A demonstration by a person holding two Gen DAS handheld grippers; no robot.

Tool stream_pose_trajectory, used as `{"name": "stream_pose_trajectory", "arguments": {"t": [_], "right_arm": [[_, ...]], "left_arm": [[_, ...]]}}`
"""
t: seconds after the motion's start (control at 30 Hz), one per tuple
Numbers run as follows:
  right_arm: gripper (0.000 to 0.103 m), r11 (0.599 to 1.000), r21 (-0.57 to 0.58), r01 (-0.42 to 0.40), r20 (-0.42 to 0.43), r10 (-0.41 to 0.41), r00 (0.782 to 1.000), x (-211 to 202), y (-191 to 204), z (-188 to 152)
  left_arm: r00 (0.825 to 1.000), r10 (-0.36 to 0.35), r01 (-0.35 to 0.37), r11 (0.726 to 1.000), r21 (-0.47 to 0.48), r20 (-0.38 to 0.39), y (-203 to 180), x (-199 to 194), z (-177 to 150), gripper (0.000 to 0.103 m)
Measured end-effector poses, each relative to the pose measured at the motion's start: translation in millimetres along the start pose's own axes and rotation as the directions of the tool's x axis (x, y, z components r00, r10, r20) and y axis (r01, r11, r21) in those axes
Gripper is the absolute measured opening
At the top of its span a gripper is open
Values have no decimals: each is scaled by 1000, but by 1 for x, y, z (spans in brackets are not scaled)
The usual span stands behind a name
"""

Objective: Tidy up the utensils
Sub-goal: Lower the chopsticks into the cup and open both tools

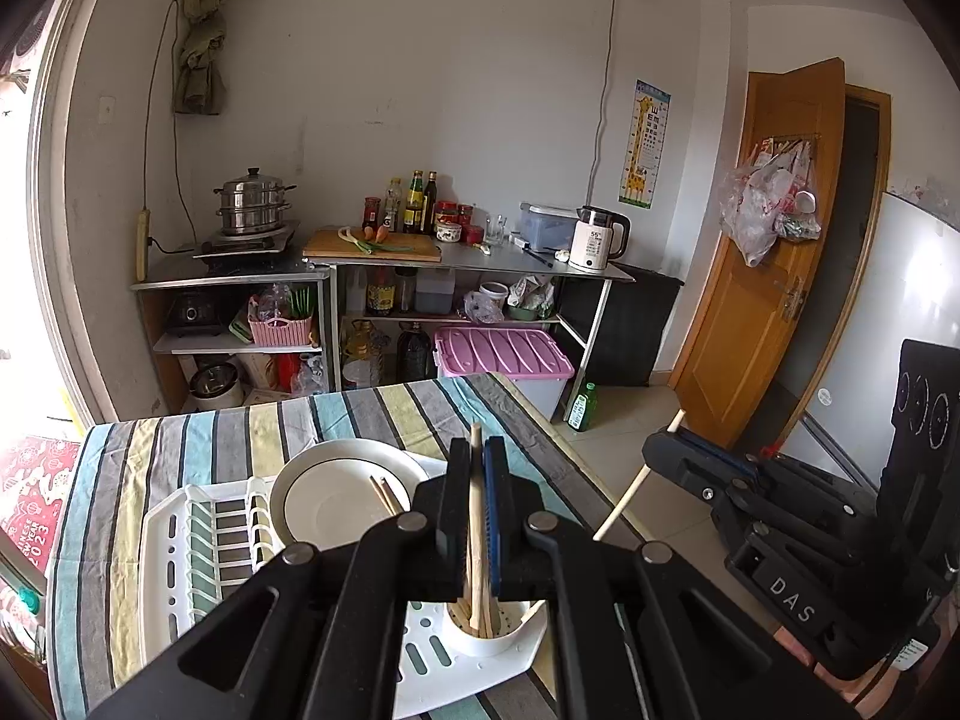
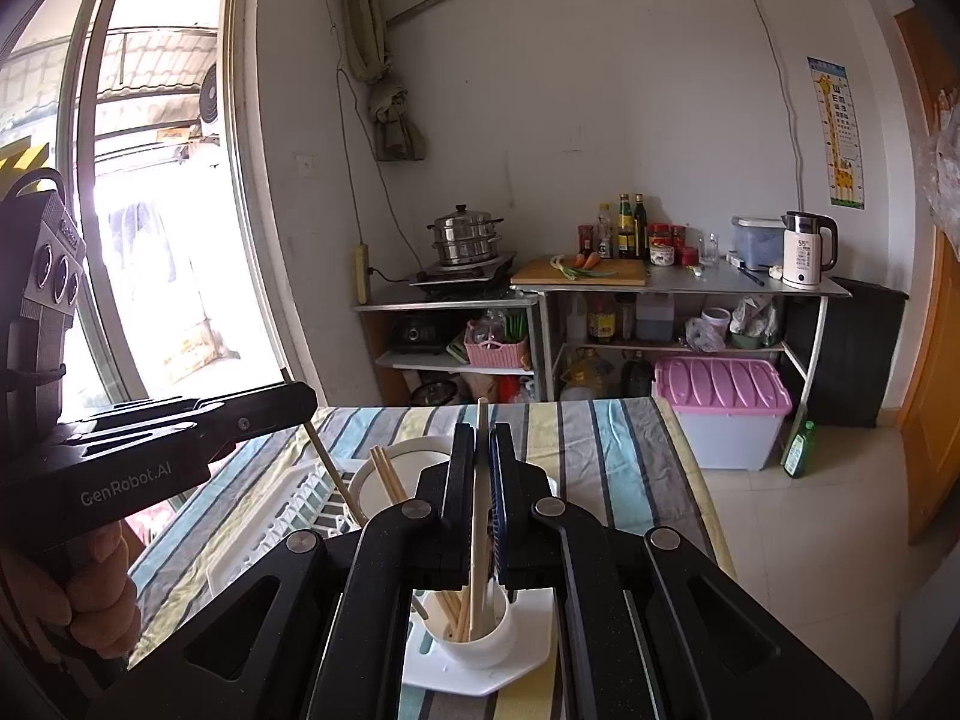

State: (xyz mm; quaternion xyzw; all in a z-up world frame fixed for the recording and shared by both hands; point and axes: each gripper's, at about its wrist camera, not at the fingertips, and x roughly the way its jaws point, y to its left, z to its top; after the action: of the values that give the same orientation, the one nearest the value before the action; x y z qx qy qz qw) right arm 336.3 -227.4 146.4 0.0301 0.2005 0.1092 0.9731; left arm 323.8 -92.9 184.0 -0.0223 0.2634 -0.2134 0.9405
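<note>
My left gripper (image 1: 478, 450) is shut on a wooden chopstick (image 1: 476, 516) that stands upright, its lower end among other chopsticks in the white holder cup (image 1: 480, 639) of the dish rack (image 1: 180, 552). My right gripper (image 2: 481, 438) is shut on a pale chopstick (image 2: 480, 516) whose lower end is in the same cup (image 2: 480, 642). A loose pair of chopsticks (image 1: 384, 495) lies on the white plate (image 1: 336, 498) in the rack. Each gripper shows in the other's view: the right gripper (image 1: 675, 441) at the right, the left gripper (image 2: 300, 402) at the left.
The rack sits on a table with a striped cloth (image 1: 372, 414). Behind stand kitchen shelves with a steamer pot (image 1: 251, 201), a cutting board (image 1: 372, 246), bottles and a kettle (image 1: 597, 238). A pink-lidded bin (image 1: 501, 354) and a green bottle (image 1: 582, 408) are on the floor.
</note>
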Motion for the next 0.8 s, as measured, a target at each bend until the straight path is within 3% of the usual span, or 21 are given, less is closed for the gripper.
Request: {"name": "stream_pose_trajectory", "arguments": {"t": [0.5,0.8], "right_arm": [[5,999,34,10,-99,-6,995,47,-16,-25],[5,999,40,13,-121,-8,993,57,-21,-30]], "left_arm": [[995,-12,8,999,-47,-97,14,49,-26,5],[992,2,-10,998,-61,-123,23,58,-37,5]]}}
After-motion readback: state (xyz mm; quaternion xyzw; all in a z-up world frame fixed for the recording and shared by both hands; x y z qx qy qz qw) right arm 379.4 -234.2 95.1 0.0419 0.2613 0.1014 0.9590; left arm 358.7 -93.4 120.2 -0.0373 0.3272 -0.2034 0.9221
